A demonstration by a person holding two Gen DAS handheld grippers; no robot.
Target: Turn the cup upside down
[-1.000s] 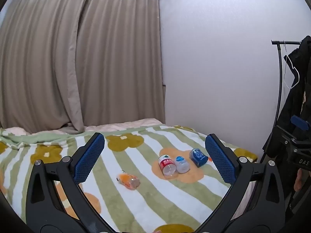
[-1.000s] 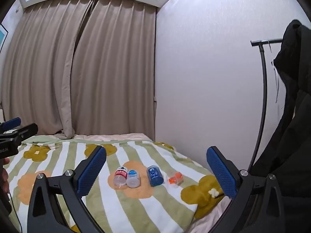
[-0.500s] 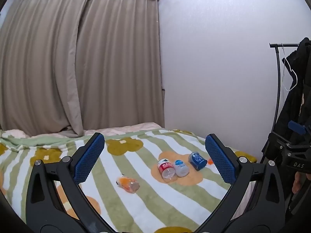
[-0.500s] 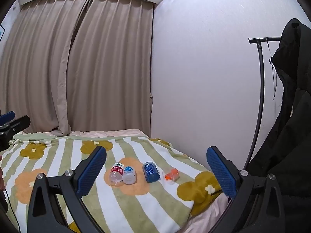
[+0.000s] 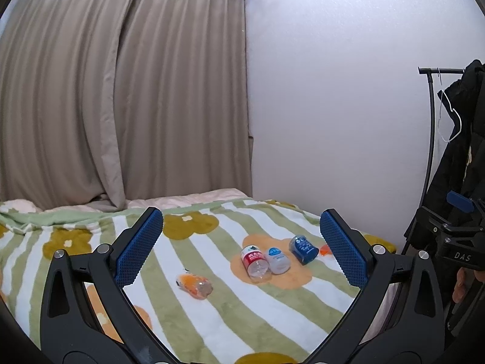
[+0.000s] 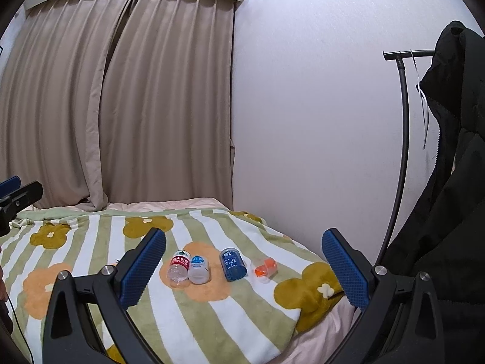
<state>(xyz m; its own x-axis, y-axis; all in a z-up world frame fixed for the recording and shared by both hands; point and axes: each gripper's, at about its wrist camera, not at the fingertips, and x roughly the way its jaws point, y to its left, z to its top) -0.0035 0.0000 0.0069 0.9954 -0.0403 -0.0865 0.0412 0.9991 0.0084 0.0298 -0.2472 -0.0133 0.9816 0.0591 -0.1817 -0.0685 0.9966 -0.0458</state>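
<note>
Flip not yet begun; we see nothing gripped.
Left gripper (image 5: 241,244) and right gripper (image 6: 244,265) gape empty; cups (image 6: 232,264) lie sideways on blanket (image 6: 212,318).

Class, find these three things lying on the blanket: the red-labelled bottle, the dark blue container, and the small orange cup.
red-labelled bottle (image 6: 181,263): right wrist view, on its red label.
dark blue container (image 6: 232,263): right wrist view, middle of its blue side.
small orange cup (image 6: 266,268): right wrist view, on its orange part.
</note>
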